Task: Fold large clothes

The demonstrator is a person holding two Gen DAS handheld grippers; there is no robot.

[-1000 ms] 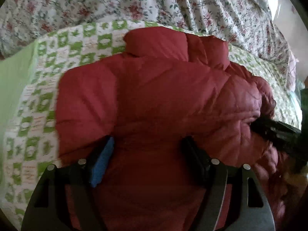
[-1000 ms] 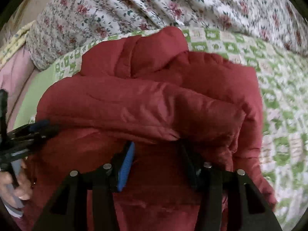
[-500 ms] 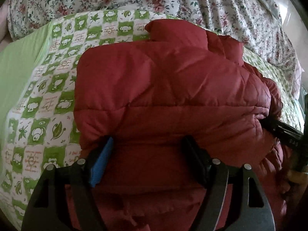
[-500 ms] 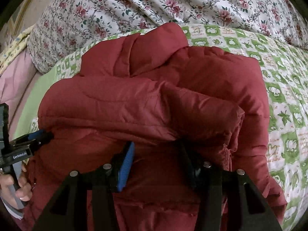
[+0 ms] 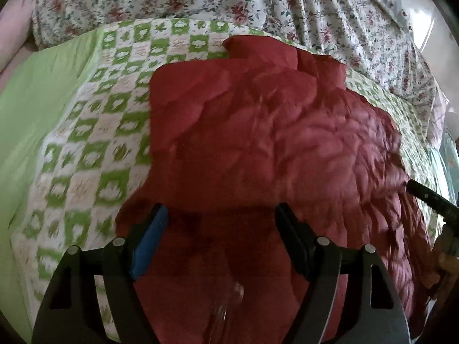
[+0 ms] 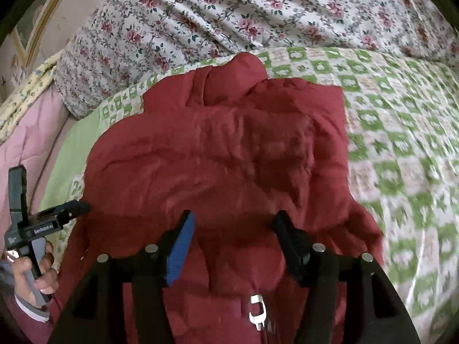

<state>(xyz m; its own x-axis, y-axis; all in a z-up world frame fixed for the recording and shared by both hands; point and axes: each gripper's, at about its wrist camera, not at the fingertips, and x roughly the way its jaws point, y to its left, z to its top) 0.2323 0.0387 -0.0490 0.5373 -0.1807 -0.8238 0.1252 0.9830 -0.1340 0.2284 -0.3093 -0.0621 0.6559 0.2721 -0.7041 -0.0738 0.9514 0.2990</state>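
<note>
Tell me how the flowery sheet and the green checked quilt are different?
The white rose-print sheet is bunched in folds at the back; the green-and-white checked quilt lies flat. The puffy red jacket rests on the quilt, not on the sheet. Both are patterned bedding.

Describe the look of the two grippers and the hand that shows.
Both the left gripper and the right gripper have black skeletal frames with silver rivets, one blue pad and one black. The left's body carries white lettering; a grey handle sits in the bare hand.
</note>
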